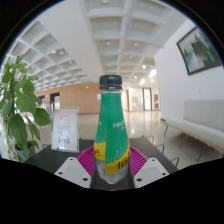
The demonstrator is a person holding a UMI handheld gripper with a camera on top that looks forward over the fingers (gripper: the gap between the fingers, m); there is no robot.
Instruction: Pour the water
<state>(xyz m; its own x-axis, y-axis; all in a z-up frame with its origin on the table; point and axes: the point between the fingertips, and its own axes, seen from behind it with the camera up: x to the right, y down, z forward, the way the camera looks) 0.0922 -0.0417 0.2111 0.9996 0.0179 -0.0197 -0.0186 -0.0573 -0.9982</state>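
A green plastic bottle (112, 125) with a black cap and a yellow label band stands upright between my fingers. My gripper (111, 165) is shut on the bottle, with both magenta pads (88, 160) pressed against its lower body. The bottle is lifted above a dark tabletop (52, 158). Its base is clear and rounded, and it hides what lies straight ahead. No cup or other vessel shows in this view.
A leafy potted plant (20, 105) stands at the left. A small white sign stand (65, 130) sits on the dark table behind the left finger. A pale bench (195, 125) runs along the right wall under a framed picture (197, 50). A long tiled hall stretches beyond.
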